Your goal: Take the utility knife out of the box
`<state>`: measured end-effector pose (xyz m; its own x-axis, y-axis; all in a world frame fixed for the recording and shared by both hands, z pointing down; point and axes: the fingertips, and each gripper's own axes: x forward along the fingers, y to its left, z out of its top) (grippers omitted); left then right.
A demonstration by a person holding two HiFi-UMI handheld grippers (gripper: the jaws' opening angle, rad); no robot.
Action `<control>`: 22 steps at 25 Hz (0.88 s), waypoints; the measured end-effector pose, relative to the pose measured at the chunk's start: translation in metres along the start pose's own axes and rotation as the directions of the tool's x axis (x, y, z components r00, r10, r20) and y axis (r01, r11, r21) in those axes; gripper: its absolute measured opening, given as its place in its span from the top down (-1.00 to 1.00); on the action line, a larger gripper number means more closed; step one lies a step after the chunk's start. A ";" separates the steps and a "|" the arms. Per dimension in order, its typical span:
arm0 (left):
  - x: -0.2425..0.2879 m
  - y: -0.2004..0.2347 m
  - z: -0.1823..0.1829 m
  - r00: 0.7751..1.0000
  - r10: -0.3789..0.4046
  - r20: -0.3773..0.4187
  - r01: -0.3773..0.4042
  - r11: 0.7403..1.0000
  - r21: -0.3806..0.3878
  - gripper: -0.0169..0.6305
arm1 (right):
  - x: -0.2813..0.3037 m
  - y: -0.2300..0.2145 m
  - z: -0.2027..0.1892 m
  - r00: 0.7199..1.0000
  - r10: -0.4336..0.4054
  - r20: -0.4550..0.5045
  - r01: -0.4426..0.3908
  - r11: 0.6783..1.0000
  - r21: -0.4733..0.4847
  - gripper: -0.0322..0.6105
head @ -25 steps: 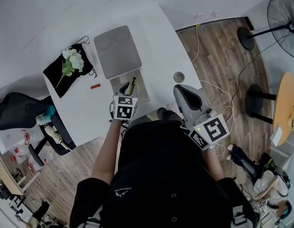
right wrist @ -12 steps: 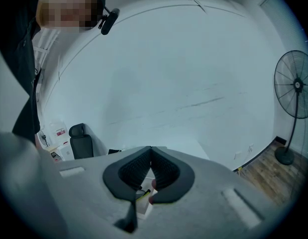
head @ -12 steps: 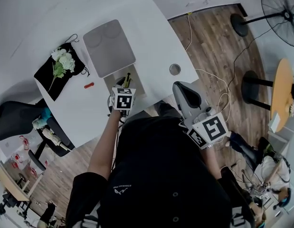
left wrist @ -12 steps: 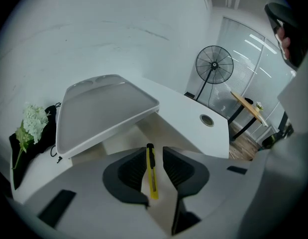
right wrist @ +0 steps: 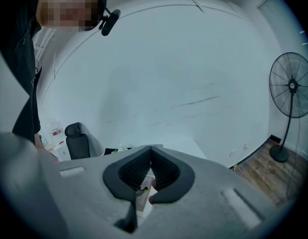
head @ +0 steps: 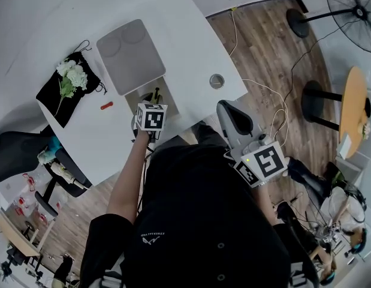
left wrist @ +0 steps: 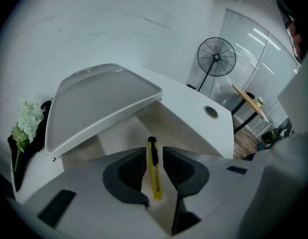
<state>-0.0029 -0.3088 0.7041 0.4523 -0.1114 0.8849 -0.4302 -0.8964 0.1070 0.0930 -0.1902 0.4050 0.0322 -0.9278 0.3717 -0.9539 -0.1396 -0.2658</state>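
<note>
One white counter (head: 191, 47) carries the open box (left wrist: 101, 106), its lid raised. My left hand-held gripper (left wrist: 154, 156) hangs over the box's interior, jaws clamped on the yellow utility knife (left wrist: 154, 176), which points forward between them. My right hand-held gripper (right wrist: 151, 149) is closed and empty.

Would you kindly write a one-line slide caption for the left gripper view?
The left claw grips the yellow utility knife over the open white box.
</note>
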 end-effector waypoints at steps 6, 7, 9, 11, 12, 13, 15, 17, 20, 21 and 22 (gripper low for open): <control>0.008 -0.001 -0.006 0.999 0.002 -0.045 -0.002 1.000 0.002 0.63 | -0.005 -0.003 -0.003 1.000 -0.026 0.004 0.026 1.000 0.014 0.89; 0.009 -0.001 -0.008 0.999 0.002 -0.052 -0.002 1.000 0.004 0.63 | -0.005 -0.003 -0.004 1.000 -0.029 0.004 0.029 0.999 0.016 0.89; 0.012 -0.001 -0.011 0.998 0.007 -0.062 -0.007 1.000 0.006 0.63 | -0.006 -0.003 -0.006 0.999 -0.034 0.005 0.034 0.999 0.018 0.89; 0.013 -0.001 -0.013 0.998 0.013 -0.065 -0.012 1.000 0.005 0.63 | -0.006 -0.003 -0.007 0.999 -0.038 0.007 0.038 0.999 0.020 0.89; 0.014 0.000 -0.013 0.998 0.016 -0.065 -0.015 1.000 0.006 0.63 | -0.006 -0.003 -0.007 0.999 -0.039 0.008 0.039 0.999 0.021 0.89; 0.014 0.000 -0.013 0.998 0.018 -0.065 -0.018 1.000 0.005 0.63 | -0.007 -0.003 -0.007 0.999 -0.041 0.009 0.040 0.999 0.022 0.89; 0.013 0.000 -0.012 0.998 0.021 -0.066 -0.021 1.000 0.001 0.64 | -0.007 -0.003 -0.007 0.999 -0.043 0.010 0.042 0.999 0.025 0.89; 0.013 0.002 -0.012 0.998 0.023 -0.066 -0.024 1.000 -0.008 0.66 | -0.006 -0.003 -0.008 0.999 -0.042 0.008 0.042 0.999 0.026 0.89; 0.013 0.003 -0.012 0.998 0.022 -0.063 -0.023 0.999 -0.028 0.72 | -0.005 -0.002 -0.009 0.999 -0.037 0.007 0.037 0.999 0.024 0.89; 0.013 0.003 -0.012 0.998 0.019 -0.062 -0.021 0.999 -0.034 0.77 | -0.005 -0.002 -0.009 0.999 -0.035 0.008 0.035 0.999 0.023 0.89; 0.013 0.003 -0.013 0.998 0.016 -0.062 -0.018 0.999 -0.039 0.78 | -0.004 -0.001 -0.009 0.999 -0.033 0.010 0.033 0.999 0.023 0.89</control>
<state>-0.0087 -0.3076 0.7214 0.3960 -0.0989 0.9129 -0.4683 -0.8769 0.1081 0.0914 -0.1828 0.4116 0.0668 -0.9260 0.3716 -0.9453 -0.1779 -0.2734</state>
